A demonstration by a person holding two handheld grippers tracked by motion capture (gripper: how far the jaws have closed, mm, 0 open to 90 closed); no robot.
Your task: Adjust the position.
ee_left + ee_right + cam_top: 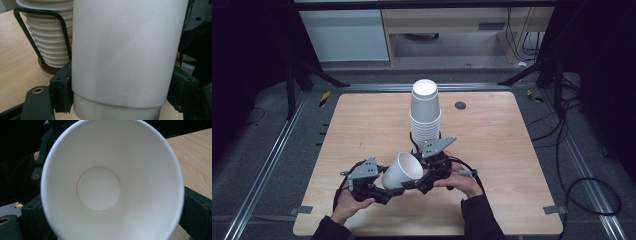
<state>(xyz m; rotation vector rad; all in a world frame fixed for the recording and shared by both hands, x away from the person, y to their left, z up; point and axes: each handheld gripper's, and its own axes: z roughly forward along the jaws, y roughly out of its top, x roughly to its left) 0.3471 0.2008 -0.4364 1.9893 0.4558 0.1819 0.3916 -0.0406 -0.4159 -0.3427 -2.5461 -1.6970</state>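
In the high view, a light wooden table (362,130) stands on a grey floor between metal rails, with pale cabinets and a desk behind it and cables trailing at the right. A stack of white paper cups (425,112) stands upside down in a black wire holder near the table's middle. A small dark round disc (460,105) lies just right of the stack. In front of the stack, a single white paper cup (402,171) is held tilted, its mouth turned up and to the right. The left claw (388,192) grips it from below left, and the right claw (419,184) meets it at the rim side.

In the left gripper view, the cup's outer wall (125,52) sits between the two black jaws, which press against its sides. The stack (47,35) rises behind at the left, inside its wire loop.

In the right gripper view, the cup's open mouth (112,185) faces the camera, its round bottom visible. The jaws flank the rim closely, but I cannot tell whether they clamp it.
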